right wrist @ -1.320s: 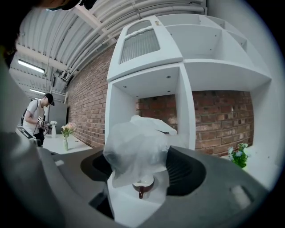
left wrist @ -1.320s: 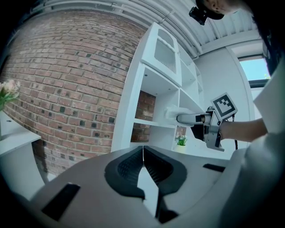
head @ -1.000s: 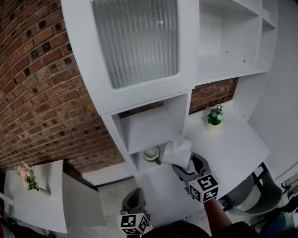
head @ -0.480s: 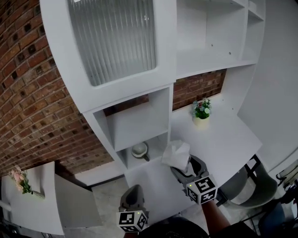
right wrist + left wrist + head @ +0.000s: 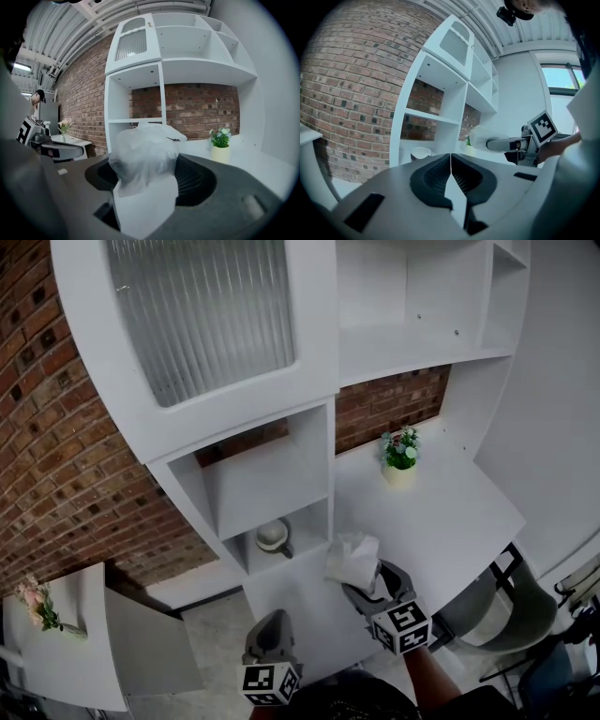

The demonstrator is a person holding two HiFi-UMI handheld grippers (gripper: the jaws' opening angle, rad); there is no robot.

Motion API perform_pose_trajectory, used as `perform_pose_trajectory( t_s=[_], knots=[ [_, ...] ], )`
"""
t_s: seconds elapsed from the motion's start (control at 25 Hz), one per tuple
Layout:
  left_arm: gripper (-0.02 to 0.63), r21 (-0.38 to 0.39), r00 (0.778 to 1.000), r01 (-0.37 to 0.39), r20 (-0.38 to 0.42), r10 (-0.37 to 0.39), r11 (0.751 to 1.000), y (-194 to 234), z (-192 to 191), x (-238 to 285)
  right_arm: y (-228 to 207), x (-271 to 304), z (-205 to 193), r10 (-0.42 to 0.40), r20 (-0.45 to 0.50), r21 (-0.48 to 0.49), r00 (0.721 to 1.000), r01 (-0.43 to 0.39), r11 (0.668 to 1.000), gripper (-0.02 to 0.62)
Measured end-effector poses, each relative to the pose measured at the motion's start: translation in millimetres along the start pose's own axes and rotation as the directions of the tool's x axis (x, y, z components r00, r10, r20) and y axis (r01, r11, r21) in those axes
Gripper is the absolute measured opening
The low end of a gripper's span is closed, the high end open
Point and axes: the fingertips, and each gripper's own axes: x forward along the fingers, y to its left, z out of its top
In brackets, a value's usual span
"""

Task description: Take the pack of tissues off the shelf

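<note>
Locate the pack of tissues (image 5: 354,561) at lower centre of the head view, out of the shelf (image 5: 281,427) and over the front of the bench (image 5: 459,521), just in front of the low compartment holding a white cup (image 5: 273,534). Read the right tool (image 5: 368,585) as clamped on the pack, jaws partly spread with a pad pressed against each side. Read the left tool (image 5: 270,641) as closed, jaws together with nothing between, at the bottom edge left of centre. Treat the pack as light and soft: expect the loose film wrap to crumple and slide under the pads, and the paper inside to give rather than break. Take hold across the firmer lower body, on the two broad sides, not on the puffed film at the top. Keep pressure moderate to avoid crushing the pack or letting the wrap slip free. Consult the right tool view for pad contact and for the bunched translucent film rising above the jaws, neither legible from the head view. Consult the head view for position relative to the shelf, the bench and the potted plant (image 5: 400,454) at centre right, well apart from the pack. Consult the left tool view for a side profile of the right tool at centre right, pack at its tip, and for the left jaws meeting along a single line.
</note>
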Motion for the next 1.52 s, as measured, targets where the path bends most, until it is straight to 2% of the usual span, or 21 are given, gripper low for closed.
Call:
perform_pose_trajectory(
  t_s=[0.32, 0.68, 1.28, 1.52],
  knots=[
    [0.012, -0.010, 0.999, -0.002, -0.039, 0.001, 1.000, -6, -15, 5, -4, 1, -29, 0.004, -0.047, 0.045, 0.999, -0.002, 0.999, 0.327],
    [0.012, 0.000, 0.999, -0.009, -0.048, 0.009, 1.000, -10, -19, 14, -7, 5, -58, 0.028, -0.090, 0.076, 0.996, -0.021, 0.997, 0.327],
    [0.011, -0.006, 0.996, -0.042, -0.080, 0.041, 0.999, -14, -32, 14, -10, 4, -101, 0.041, -0.181, 0.089, 0.983, -0.025, 0.996, 0.327],
    [0.012, -0.018, 0.993, -0.058, -0.101, 0.056, 0.998, -14, -42, 15, -19, 6, -124, 0.003, -0.216, 0.072, 0.976, 0.013, 0.997, 0.327]
  ],
)
